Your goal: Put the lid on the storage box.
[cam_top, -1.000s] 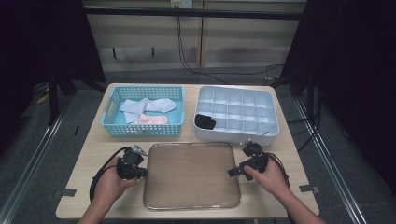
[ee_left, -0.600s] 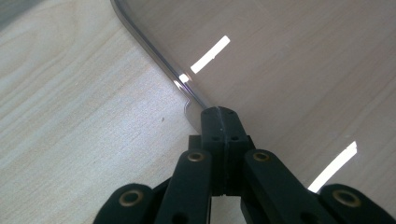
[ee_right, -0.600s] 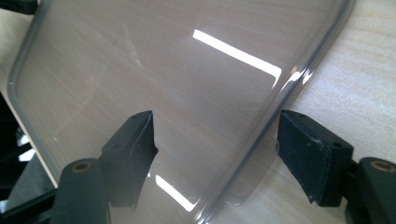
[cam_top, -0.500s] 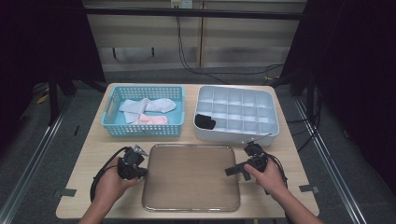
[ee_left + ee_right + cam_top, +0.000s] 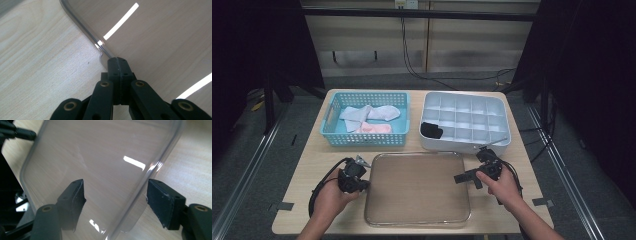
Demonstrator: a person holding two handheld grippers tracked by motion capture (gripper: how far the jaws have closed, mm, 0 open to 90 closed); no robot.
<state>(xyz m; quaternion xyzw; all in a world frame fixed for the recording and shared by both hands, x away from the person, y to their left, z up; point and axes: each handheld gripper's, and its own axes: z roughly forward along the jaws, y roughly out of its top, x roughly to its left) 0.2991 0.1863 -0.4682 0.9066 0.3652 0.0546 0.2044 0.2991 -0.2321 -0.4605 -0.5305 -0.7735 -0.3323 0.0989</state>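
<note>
The clear lid (image 5: 417,187) is being pinched at its left rim by the closed left claw (image 5: 117,62); the right claw (image 5: 115,202), just narrowing, is being set astride the right rim, not yet gripping; lifting remains.

No readable text, label, brand, number or sign anywhere.
</note>
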